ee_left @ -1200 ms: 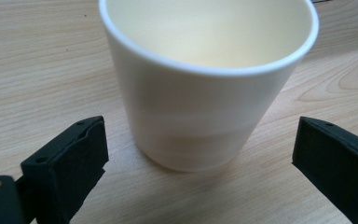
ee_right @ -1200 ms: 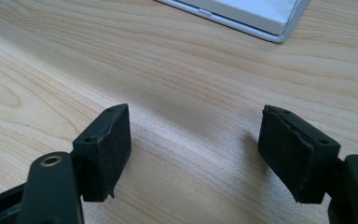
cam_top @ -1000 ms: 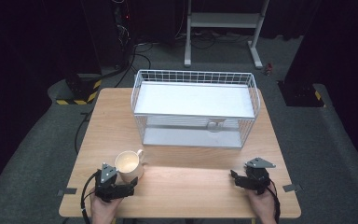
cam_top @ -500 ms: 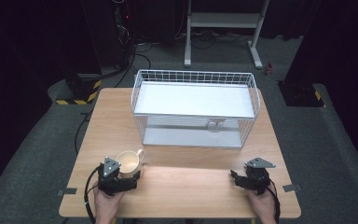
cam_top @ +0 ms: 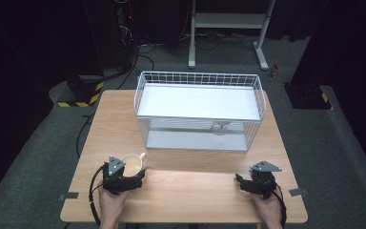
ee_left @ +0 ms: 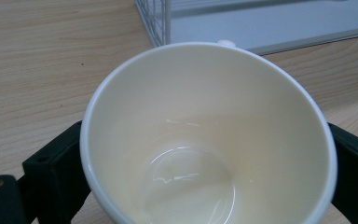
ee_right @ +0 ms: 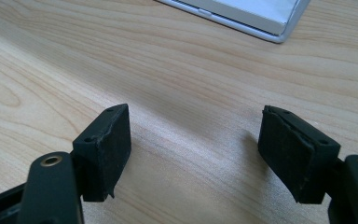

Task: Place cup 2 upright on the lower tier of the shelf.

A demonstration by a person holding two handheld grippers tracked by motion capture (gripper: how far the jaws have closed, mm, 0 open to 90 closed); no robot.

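My left gripper (cam_top: 134, 177) had its jaws closed around a cream ceramic cup (ee_left: 207, 140) on the wooden counter (cam_top: 190, 188), near the white wire basket (cam_top: 200, 110). My right gripper (ee_right: 196, 154) rested spread, holding nothing.

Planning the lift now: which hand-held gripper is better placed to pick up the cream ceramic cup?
Left. The left hand-held gripper already has its jaws either side of the cream ceramic cup. The right hand-held gripper is open over bare wooden table, far across.
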